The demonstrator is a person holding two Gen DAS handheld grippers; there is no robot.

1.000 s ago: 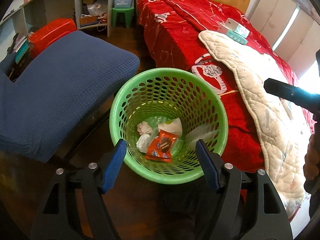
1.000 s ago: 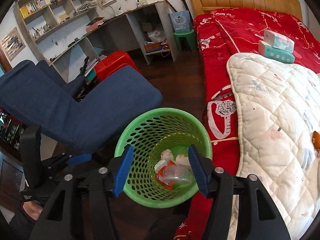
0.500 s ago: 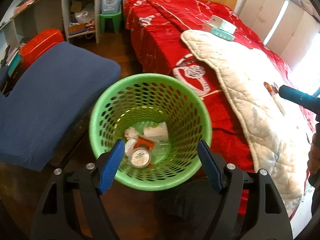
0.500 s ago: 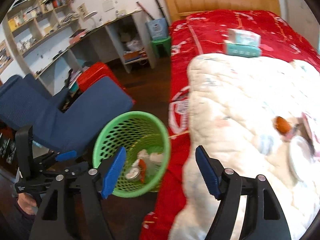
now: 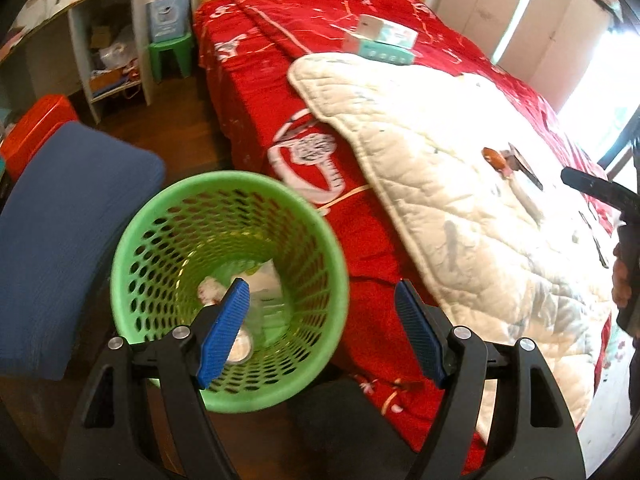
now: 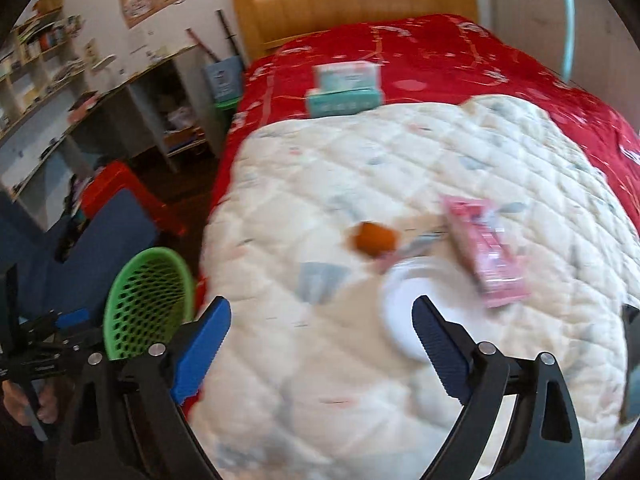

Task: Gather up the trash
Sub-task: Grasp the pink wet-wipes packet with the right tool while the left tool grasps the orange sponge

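Observation:
A green perforated trash basket [image 5: 168,216] stands on the floor beside the bed and holds several pieces of trash, among them white crumpled paper [image 5: 209,291] and a round lid [image 5: 240,350]. The basket also shows in the right wrist view [image 6: 148,300]. My left gripper [image 5: 320,332] is open and empty over the basket's right rim. My right gripper [image 6: 320,344] is open and empty above the white quilt [image 6: 360,168]. On the quilt lie an orange item [image 6: 374,238], a pink wrapper [image 6: 486,254] and a white round lid [image 6: 404,312].
The bed has a red cover [image 5: 256,92] with two tissue packs [image 6: 346,90] near its head. A blue cushioned chair [image 5: 52,236] stands left of the basket. A red box [image 5: 36,128], a green stool [image 5: 170,54] and a shelf desk [image 6: 120,92] stand behind.
My right gripper has swung right from over the basket to over the quilt. My left gripper has shifted right, so the basket now sits lower left. A round lid has appeared in the basket.

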